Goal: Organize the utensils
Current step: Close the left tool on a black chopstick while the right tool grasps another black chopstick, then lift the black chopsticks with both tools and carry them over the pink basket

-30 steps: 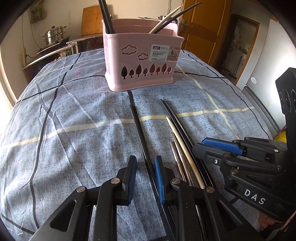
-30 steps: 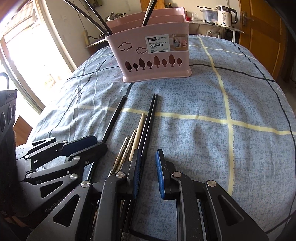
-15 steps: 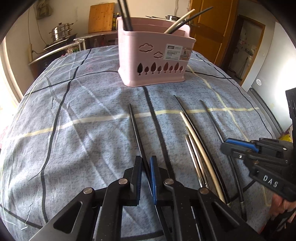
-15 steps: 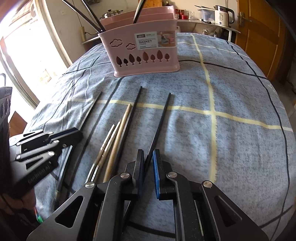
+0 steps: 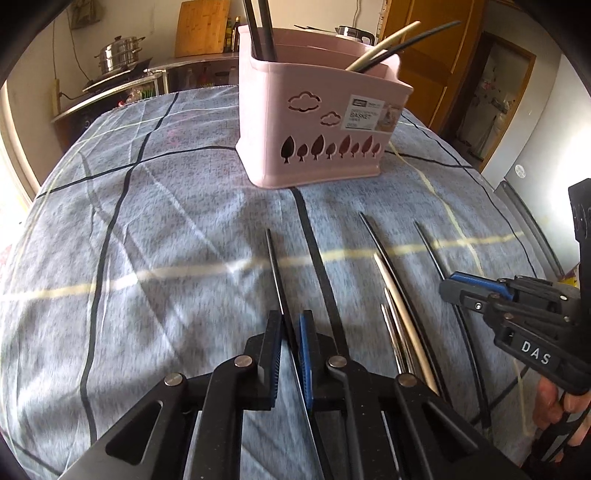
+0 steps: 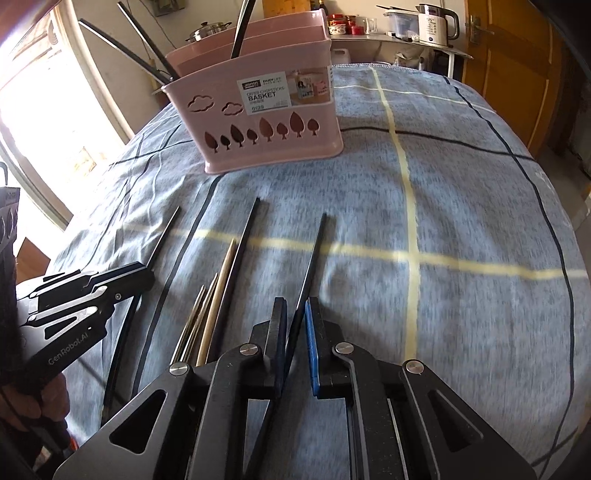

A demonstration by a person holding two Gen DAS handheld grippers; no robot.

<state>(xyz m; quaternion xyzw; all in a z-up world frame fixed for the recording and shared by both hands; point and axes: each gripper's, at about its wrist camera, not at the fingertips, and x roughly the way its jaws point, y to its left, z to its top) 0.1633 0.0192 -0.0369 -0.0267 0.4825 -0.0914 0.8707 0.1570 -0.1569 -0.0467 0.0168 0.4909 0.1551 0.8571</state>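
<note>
A pink chopstick basket [image 5: 317, 122] stands upright on the blue checked cloth; it also shows in the right wrist view [image 6: 266, 110], with several chopsticks in it. My left gripper [image 5: 291, 325] is shut on a black chopstick [image 5: 275, 266] and holds it above the cloth, tip toward the basket. My right gripper [image 6: 295, 314] is shut on another black chopstick [image 6: 314, 251], also lifted. On the cloth between them lie a black chopstick [image 6: 245, 240], a pale wooden one [image 6: 221, 280] and thin metal ones [image 6: 197, 314].
The table has a rounded edge close to both grippers. A counter with a steel pot [image 5: 118, 55] and a kettle [image 6: 436, 18] stands behind the table. A wooden door [image 5: 436, 55] is at the back right.
Both grippers closed on one black chopstick each and lifted it off the cloth. They moved apart sideways and nearer the basket, which looks larger now.
</note>
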